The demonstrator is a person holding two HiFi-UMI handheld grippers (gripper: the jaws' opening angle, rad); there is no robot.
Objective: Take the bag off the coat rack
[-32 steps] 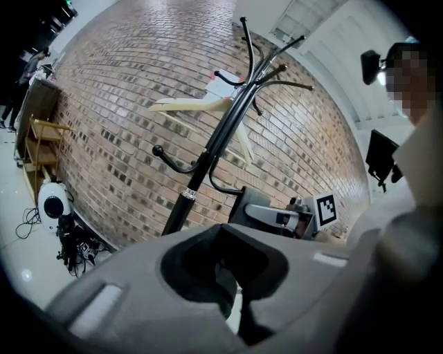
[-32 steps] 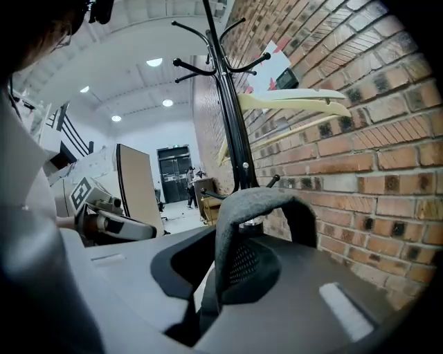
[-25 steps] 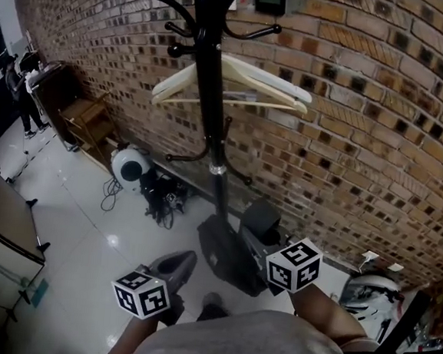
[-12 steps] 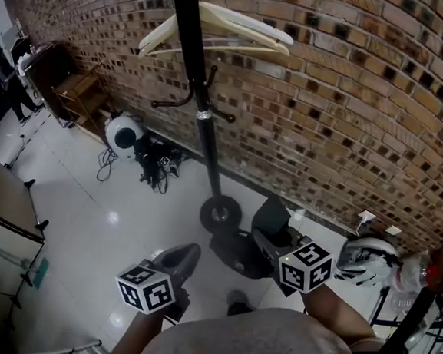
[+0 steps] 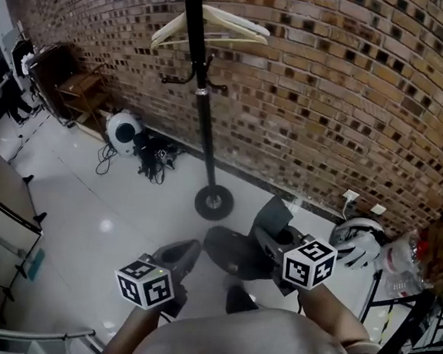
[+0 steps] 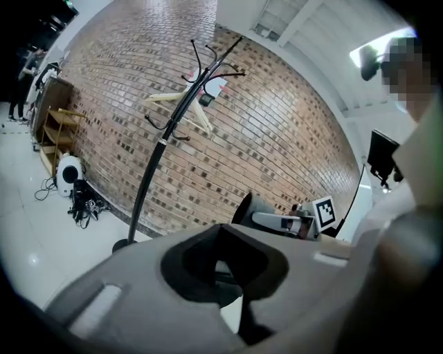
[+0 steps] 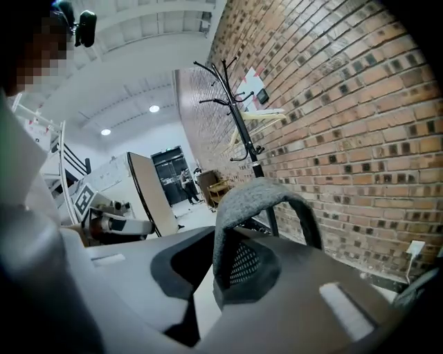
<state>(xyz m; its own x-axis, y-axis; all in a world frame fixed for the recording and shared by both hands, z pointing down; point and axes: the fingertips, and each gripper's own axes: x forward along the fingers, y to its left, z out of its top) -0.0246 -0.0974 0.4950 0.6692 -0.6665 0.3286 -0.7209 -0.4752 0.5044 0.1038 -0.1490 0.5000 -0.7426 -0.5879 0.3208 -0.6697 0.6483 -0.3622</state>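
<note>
Both my forearms are drawn in low against my body, elbows bent, hands in front of my waist. My right gripper [image 5: 269,229] points forward and down toward the white floor [image 5: 119,202]. Its jaws are clamped on the grey strap [image 7: 257,193], which arches up out of them in a loop. The bag [image 5: 234,252], dark and slumped, sits just under that gripper, off the coat rack [image 5: 201,101] and between me and the rack's round base [image 5: 214,203]. Whether it touches the floor I cannot tell.

My left gripper [image 5: 182,254] is held lower, just beside the bag on its left, jaws drawn together with nothing between them. The rack stands upright near the brick wall [image 5: 352,91], with a pale wooden hanger [image 5: 219,24] on its upper hooks.

For print, all I can make out is the black-and-white square patterns on the marker cubes [image 5: 144,287].
</note>
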